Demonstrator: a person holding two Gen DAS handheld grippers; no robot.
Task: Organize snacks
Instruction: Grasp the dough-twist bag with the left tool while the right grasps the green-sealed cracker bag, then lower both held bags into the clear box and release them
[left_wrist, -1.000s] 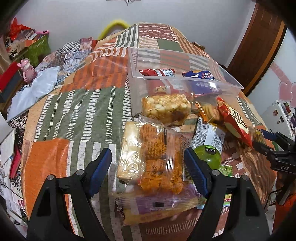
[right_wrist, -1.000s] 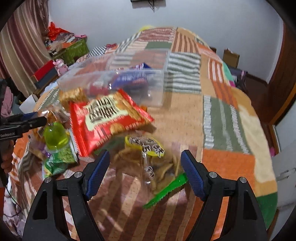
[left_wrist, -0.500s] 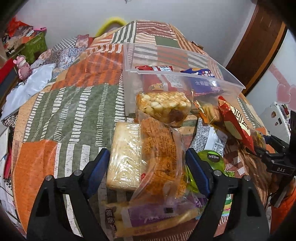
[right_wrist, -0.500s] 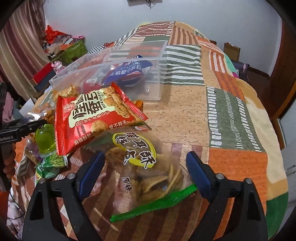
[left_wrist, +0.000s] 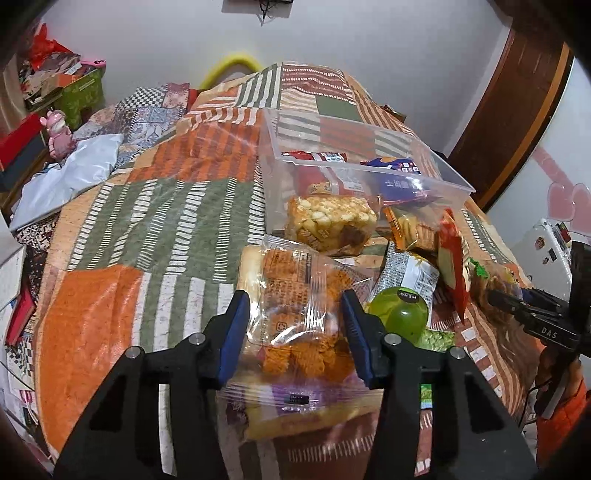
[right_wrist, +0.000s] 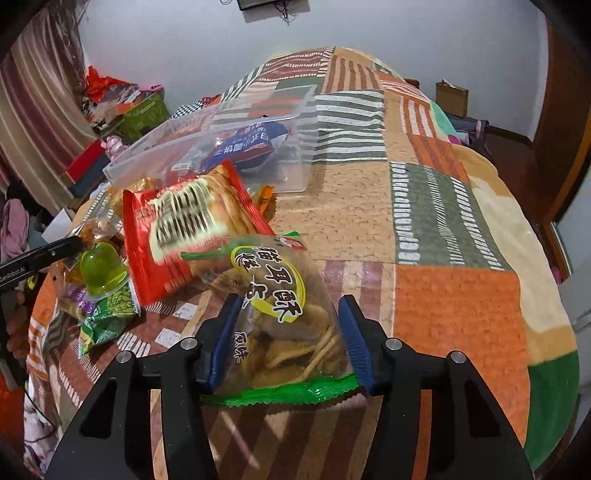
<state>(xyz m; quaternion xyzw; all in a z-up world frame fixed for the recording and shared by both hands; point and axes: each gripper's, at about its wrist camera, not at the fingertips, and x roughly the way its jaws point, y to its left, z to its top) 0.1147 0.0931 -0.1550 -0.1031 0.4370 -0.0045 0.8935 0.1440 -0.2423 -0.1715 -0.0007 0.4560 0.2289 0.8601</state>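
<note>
My left gripper is shut on a clear bag of orange fried snacks, which lies on a bread pack and a purple-wrapped pack. My right gripper is shut on a clear bag of crisps with a yellow label and green seal. A clear plastic bin stands beyond on the bed and holds a red pack and a blue pack. A red bag, a green jelly cup and a puffed rice block lie in the pile.
The patchwork blanket covers the bed. Green boxes and clutter stand at the far left. A wooden door is at the right. The other gripper shows at the right edge of the left wrist view.
Both grippers have moved in over the pile and closed, the left on the orange snack bag, the right on the yellow-label crisp bag. The red bag has shifted.
</note>
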